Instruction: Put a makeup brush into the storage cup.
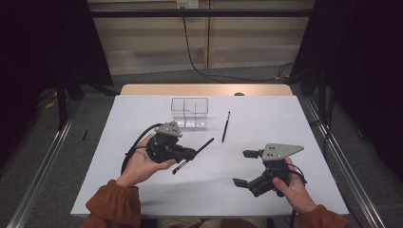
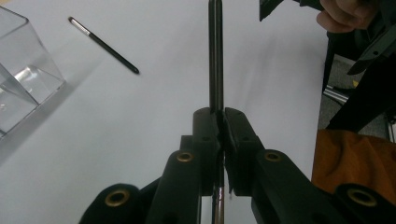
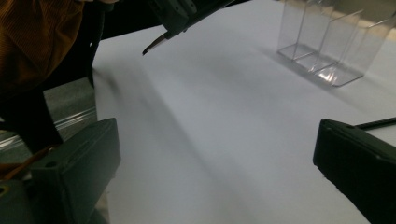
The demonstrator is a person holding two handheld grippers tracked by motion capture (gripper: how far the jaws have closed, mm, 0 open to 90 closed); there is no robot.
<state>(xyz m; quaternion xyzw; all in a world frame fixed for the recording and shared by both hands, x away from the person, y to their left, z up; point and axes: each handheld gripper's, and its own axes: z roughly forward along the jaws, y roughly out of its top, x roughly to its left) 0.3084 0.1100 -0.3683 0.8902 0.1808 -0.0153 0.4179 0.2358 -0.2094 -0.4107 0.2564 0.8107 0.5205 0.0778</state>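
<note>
Jaws of the left gripper [image 1: 190, 153] are clamped on a thin dark brush [image 1: 194, 156], seen from the high view lifted above the white surface [image 1: 266, 123]; its long axis slants up and right, toward the clear divided box [image 1: 190, 113] just behind. A second brush [image 1: 225, 127] lies flat right of the box. The right gripper [image 1: 246, 167] hangs wide open and empty, well apart.

Left gripper view: the brush [image 2: 215, 56] runs straight ahead from the closed jaws, the box [image 2: 23, 84] off to the left.

Right gripper view: spread jaws, the box [image 3: 327, 42] far ahead.
</note>
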